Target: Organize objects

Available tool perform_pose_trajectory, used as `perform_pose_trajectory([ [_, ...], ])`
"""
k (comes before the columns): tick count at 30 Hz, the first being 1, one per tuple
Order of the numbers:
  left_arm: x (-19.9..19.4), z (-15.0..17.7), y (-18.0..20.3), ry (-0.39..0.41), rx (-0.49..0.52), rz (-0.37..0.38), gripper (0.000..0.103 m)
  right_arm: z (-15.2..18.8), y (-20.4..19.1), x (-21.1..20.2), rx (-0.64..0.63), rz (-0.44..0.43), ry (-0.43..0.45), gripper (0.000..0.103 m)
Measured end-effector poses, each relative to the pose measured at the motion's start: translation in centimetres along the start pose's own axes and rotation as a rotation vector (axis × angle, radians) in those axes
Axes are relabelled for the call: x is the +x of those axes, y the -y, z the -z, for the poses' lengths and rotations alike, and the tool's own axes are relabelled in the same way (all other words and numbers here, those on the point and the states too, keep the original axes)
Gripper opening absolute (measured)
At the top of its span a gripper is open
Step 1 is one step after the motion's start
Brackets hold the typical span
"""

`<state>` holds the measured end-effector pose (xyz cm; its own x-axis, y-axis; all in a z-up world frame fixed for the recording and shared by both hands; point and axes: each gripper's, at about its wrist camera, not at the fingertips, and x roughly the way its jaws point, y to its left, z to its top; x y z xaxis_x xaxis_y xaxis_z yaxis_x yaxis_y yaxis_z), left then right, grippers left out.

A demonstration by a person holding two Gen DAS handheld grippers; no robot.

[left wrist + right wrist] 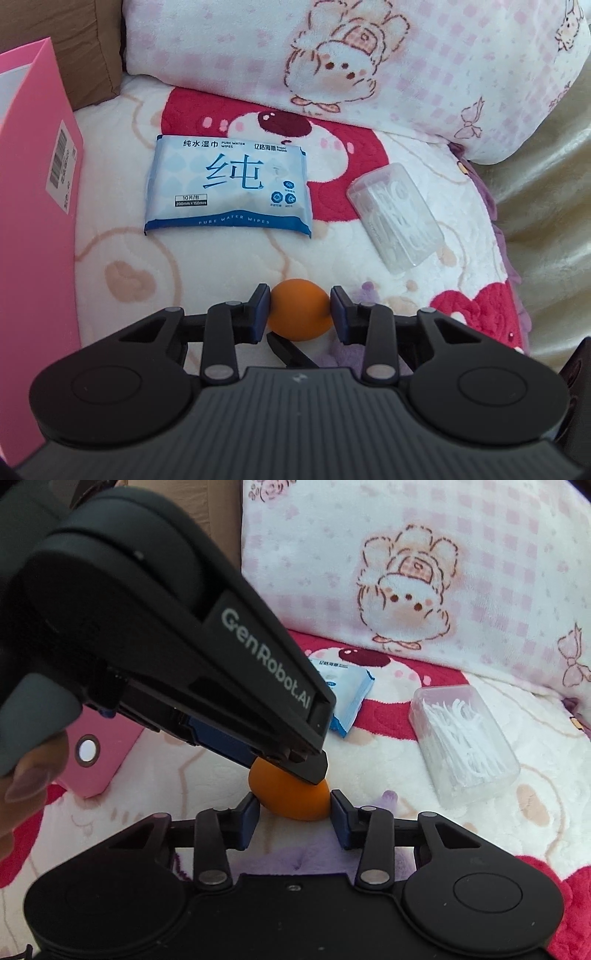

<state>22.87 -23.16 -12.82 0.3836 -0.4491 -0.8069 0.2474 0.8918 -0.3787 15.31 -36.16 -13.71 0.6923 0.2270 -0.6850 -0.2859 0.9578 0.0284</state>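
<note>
An orange egg-shaped ball [299,310] lies on the cartoon blanket, and my left gripper [300,308] is shut on it, blue pads pressing both sides. In the right wrist view the same ball [291,801] sits between the pads of my right gripper [293,806], which touch its lower sides. My left gripper [295,766] comes down onto its top from the upper left. A blue pack of wet wipes [229,184] and a clear box of white floss picks [395,218] lie flat farther back.
A pink box [33,221] stands at the left edge of the blanket. A pink checked pillow [332,55] lies along the back, with a pale cover [546,221] at the right. A person's hand [22,786] holds the left gripper's handle.
</note>
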Motion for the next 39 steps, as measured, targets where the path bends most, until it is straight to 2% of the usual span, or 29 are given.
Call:
perform_pose_trajectory([
  [4,-1.8,0.4,0.2,0.008,0.023,0.012,0.034,0.1,-0.3,-1.8,0.031,-0.013,0.032,0.046],
  [12,-5.9,1.1,0.0,-0.022,0.014,0.044,0.034,0.4,-2.1,-5.4,0.015,-0.05,0.068,0.046],
  [16,-6.9,1.7,0.0,-0.023,0.005,0.048,0.034,-0.1,-1.9,-6.5,0.13,-0.088,0.031,0.046],
  [21,-7.9,2.2,-0.2,-0.023,-0.027,0.066,0.034,-0.2,-2.5,-7.6,0.118,-0.075,0.028,0.046],
  [25,-9.1,2.8,0.2,-0.02,-0.013,0.067,0.034,-0.1,-2.3,-8.6,0.146,-0.105,0.031,0.046],
  [39,-12.8,4.3,0.2,-0.037,-0.005,0.07,0.034,-0.3,-4.8,-11.5,0.126,-0.138,0.011,0.046],
])
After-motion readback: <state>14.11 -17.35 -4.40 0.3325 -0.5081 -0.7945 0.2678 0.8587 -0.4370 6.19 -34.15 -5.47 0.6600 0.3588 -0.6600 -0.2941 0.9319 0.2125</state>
